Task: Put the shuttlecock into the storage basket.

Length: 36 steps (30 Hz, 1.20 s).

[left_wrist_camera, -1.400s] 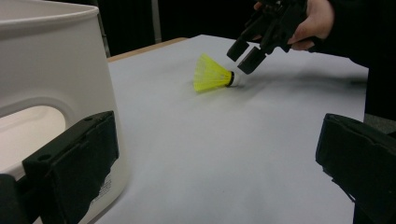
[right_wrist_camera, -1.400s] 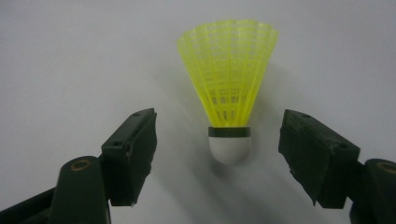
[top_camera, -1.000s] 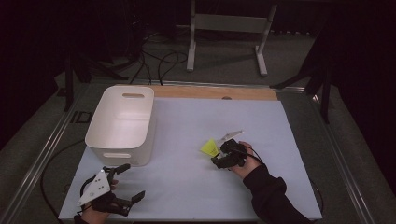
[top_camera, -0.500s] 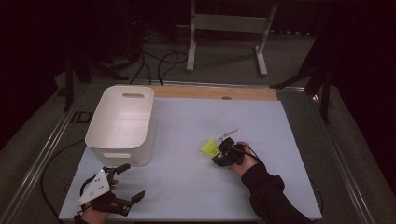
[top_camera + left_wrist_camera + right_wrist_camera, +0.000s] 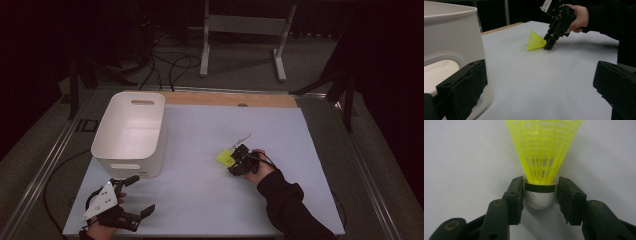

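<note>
A yellow plastic shuttlecock (image 5: 224,156) (image 5: 535,40) lies on its side on the pale mat, right of centre. Its white cork head (image 5: 539,199) sits between the jaws of my right gripper (image 5: 231,161) (image 5: 548,45) (image 5: 540,192), which have just been closing. The left pad touches the cork and a sliver of gap remains at the right pad. The skirt (image 5: 544,150) points away from the gripper. My left gripper (image 5: 143,195) (image 5: 539,92) rests at the mat's near left corner, open wide with nothing between its jaws.
A white plastic bin (image 5: 127,160) (image 5: 449,30) with handle cut-outs stands at the left of the mat, just beyond my left gripper. A wooden strip (image 5: 225,99) edges the table's far side. Behind it are a metal stand (image 5: 240,25) and floor cables (image 5: 175,65).
My right gripper has edged slightly toward the shuttlecock, which has stayed on the mat. The left gripper has not moved.
</note>
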{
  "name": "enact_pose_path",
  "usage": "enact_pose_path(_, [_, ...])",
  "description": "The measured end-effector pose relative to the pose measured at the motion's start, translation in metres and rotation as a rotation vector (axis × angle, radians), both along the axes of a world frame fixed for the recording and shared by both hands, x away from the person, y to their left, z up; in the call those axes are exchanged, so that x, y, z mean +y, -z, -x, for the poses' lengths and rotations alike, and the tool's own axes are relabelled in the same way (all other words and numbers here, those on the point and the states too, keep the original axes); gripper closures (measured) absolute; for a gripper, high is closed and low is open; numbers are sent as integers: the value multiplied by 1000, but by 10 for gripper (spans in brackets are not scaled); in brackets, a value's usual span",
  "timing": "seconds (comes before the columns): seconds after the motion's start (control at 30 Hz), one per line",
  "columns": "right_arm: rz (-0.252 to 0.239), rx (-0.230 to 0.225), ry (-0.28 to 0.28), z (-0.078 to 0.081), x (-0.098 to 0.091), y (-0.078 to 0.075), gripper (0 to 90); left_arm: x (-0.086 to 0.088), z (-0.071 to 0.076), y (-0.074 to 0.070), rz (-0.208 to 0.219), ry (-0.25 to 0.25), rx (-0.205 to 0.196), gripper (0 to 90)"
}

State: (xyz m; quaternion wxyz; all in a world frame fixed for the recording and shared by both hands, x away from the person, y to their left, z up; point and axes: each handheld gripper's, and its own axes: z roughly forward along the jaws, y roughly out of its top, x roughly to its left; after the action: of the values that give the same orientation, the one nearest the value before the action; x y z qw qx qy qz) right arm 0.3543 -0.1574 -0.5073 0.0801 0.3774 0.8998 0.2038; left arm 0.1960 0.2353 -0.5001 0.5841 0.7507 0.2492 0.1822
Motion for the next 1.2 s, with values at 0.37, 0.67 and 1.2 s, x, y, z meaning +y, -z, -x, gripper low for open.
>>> enact_pose_path(0.37, [20,3,-1,-1,0,-3,648,0,0,0,0,2,1,0])
enact_pose_path(0.67, [-1,26,-45,1,0,-9,648,-1,0,0,-8,-3,6,0])
enact_pose_path(1.2, [-27,13,-104,4,-1,-29,648,-2,-1,1,-21,3,13,0])
